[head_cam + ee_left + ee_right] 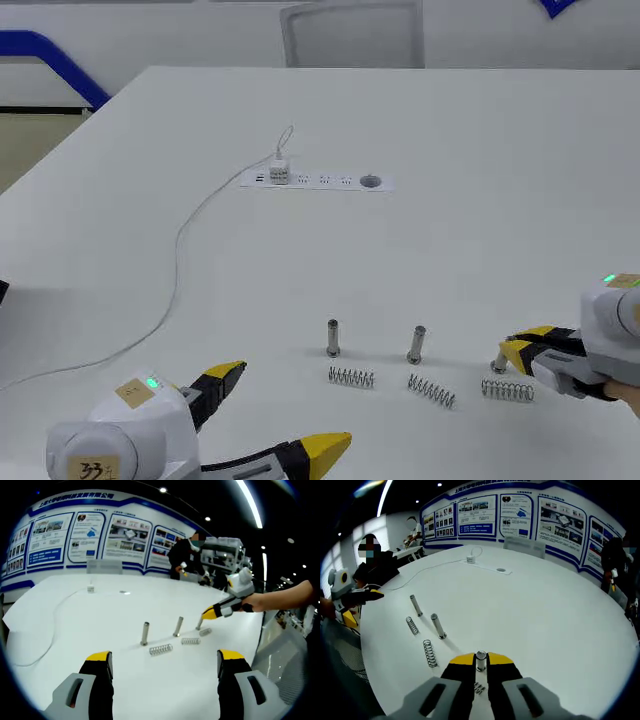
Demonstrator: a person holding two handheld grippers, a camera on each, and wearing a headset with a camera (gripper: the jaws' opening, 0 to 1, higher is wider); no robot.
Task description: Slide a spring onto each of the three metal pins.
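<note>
White bench: right gripper clamped on rightmost pin, left gripper jaws wide apart. Risk: sideways pull could topple that pin onto its spring just beside

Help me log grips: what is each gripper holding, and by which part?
The right gripper grips the rightmost pin on its shaft, just below the head. The left gripper is open, holding nothing.

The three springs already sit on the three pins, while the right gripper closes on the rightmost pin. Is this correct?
Not quite. The springs lie on the table in front of the pins, none threaded on yet, as the head view shows. The right gripper does close on the rightmost pin.
</note>
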